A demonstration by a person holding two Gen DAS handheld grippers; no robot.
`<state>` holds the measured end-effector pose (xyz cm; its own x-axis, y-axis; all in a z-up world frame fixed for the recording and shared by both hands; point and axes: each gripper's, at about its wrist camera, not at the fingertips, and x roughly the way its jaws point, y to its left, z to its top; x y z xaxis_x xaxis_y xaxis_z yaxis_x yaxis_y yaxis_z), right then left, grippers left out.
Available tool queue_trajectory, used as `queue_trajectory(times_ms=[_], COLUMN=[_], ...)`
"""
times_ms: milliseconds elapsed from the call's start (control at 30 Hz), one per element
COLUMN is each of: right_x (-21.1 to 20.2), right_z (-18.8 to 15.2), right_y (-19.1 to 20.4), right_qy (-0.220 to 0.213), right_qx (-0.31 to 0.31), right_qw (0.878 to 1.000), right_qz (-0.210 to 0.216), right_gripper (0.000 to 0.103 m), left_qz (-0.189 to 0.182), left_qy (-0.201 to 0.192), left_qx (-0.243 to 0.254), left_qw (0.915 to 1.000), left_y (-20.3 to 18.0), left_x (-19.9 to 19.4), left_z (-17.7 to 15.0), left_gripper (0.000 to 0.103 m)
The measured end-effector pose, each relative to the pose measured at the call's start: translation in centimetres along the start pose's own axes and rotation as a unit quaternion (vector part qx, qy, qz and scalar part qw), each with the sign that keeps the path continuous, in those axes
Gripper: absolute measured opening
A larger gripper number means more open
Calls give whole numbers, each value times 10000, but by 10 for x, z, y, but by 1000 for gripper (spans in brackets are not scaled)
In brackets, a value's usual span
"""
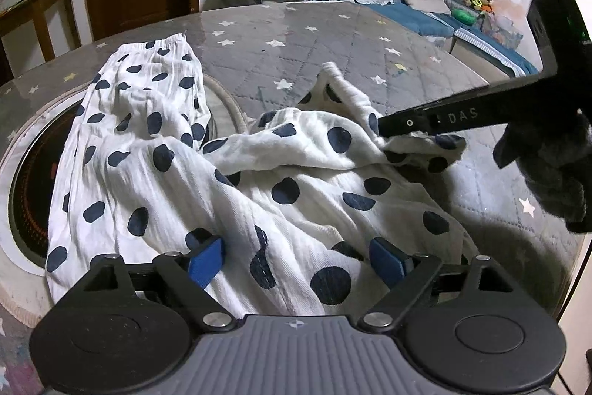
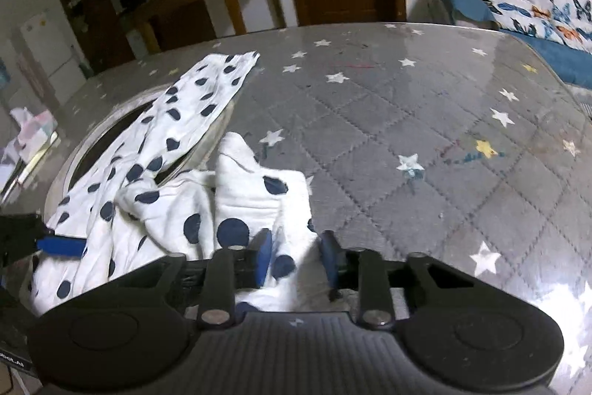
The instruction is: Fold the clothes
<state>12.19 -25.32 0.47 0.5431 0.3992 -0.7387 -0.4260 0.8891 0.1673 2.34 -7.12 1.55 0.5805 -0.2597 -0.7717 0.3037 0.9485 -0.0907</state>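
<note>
The polka-dot garment (image 1: 259,180) is looking light, thin and very limp, a crinkled gauzy cloth that is likely to sag and slide rather than hold a crease, so it is best taken at an edge or corner where a small bunch of fabric can be pinched, with the second tool taking a matching edge to stretch it flat. It is lying crumpled on the grey star-print table cover (image 1: 333,36), its far left part stretching over a round inset in the table (image 1: 26,173) and ending in a gathered, elastic-looking band, while its nearer part is heaping up in loose folds. The cloth is white with dark navy spots. The right gripper (image 2: 296,260) is standing with its blue pads close together, and a fold of the garment's right-hand edge is sitting between them, seemingly pinched, though blur is making the contact hard to confirm; in the left wrist view its black finger is reaching in from the right onto that raised fold. The left gripper (image 1: 298,256) is hovering wide over the near part of the cloth, gripping nothing.
</note>
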Motion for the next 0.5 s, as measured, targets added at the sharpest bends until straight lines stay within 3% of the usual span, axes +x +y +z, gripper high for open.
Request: queue_trajectory(times_ms=[167,300,500], right_x=[-1,0,37], right_z=[26,58,102], right_y=[1,-6,-27], right_qy=[-190,-454,-611], right_qx=[-564,-1024,-1351], right_qw=[9958,9833,9642], right_qz=[-698,-1434,-2199], right_gripper=[17,17,17], left_qz=[-44,-86,-224], left_qy=[10,22,8], left_qx=[139,165,217], left_qw=[9999,9998,9995], left_y=[-1,1,2], left_x=[-2,-1,1], left_z=[-2,-3,-3], left_gripper=[90,91,95])
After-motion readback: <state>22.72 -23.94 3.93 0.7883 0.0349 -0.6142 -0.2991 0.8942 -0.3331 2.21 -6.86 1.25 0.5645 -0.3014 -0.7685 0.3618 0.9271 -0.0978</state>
